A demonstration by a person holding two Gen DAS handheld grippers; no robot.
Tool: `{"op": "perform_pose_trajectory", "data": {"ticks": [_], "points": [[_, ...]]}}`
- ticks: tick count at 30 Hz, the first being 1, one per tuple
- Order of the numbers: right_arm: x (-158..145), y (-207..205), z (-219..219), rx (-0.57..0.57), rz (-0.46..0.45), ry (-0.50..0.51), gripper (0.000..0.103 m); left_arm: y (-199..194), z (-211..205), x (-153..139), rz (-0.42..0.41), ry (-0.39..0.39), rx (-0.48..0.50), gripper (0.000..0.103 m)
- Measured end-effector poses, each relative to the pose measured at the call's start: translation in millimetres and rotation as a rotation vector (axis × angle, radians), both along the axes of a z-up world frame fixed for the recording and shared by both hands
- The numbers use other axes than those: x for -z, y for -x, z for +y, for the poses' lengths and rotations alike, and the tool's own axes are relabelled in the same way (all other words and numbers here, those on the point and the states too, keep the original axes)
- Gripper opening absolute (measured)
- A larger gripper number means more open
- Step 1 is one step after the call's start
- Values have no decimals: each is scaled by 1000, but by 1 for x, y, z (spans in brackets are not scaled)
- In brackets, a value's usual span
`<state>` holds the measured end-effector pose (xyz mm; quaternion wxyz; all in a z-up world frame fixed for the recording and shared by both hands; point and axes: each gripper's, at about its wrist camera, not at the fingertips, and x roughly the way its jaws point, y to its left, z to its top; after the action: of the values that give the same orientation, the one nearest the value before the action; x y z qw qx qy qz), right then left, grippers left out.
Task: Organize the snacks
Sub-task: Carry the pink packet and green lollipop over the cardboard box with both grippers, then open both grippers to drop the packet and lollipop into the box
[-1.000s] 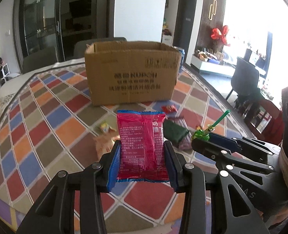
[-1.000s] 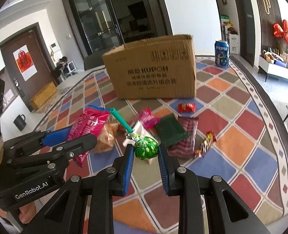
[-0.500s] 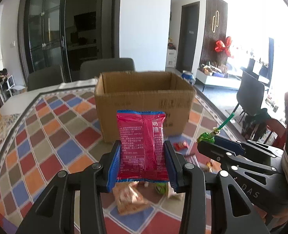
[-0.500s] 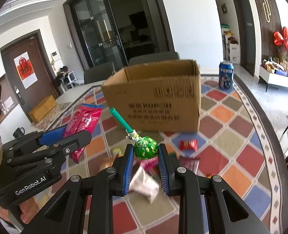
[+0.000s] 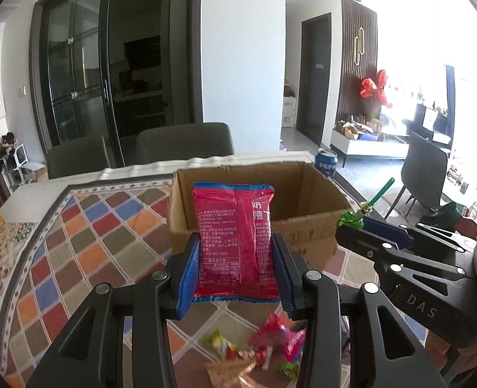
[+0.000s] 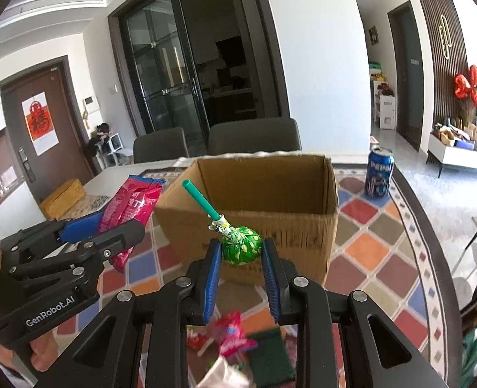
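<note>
My left gripper (image 5: 235, 265) is shut on a pink snack packet (image 5: 235, 236) and holds it upright above the table, just in front of the open cardboard box (image 5: 316, 190). My right gripper (image 6: 241, 262) is shut on a green lollipop (image 6: 241, 247) with a teal stick, also raised in front of the box (image 6: 303, 226). Each gripper shows in the other's view: the left one with the packet (image 6: 131, 207), the right one with the lollipop (image 5: 351, 221). Loose snacks (image 5: 264, 352) lie on the table below both grippers.
The table has a colourful diamond-pattern cloth (image 5: 86, 249). A Pepsi can (image 6: 380, 171) stands right of the box. Grey chairs (image 6: 254, 135) stand behind the table. A yellow box (image 6: 63, 197) sits at the far left.
Both grippers have risen with their snacks and moved toward the box. The box's open top now shows, and the loose snacks have dropped to the bottom of both views.
</note>
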<state>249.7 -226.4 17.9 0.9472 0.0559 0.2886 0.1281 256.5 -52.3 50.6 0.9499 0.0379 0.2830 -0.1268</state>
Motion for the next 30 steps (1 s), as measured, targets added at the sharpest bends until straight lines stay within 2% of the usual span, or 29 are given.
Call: {"op": "perform_pose_trajectory", "data": {"ticks": [10, 21, 22, 23, 24, 25, 28, 30], "points": [[-12, -46, 2, 6, -20, 12, 27, -49, 1, -4, 3, -10, -15, 42], [-6, -86, 4, 17, 15, 40, 27, -99, -8, 4, 49, -40, -18, 43], [-5, -89, 3, 20, 18, 41, 27, -101, -9, 5, 46, -43, -17, 48], [-5, -93, 3, 26, 20, 43, 29, -102, -9, 4, 39, -50, -22, 59], [-4, -95, 2, 33, 27, 50, 33, -100, -9, 3, 22, -53, -31, 64], [-4, -97, 1, 45, 35, 55, 41, -99, -8, 1, 9, -53, -40, 70], [-5, -92, -3, 64, 26, 54, 43, -90, -6, -4, -15, -73, -66, 77], [-7, -88, -3, 68, 19, 63, 43, -82, -5, -7, -18, -88, -81, 78]]}}
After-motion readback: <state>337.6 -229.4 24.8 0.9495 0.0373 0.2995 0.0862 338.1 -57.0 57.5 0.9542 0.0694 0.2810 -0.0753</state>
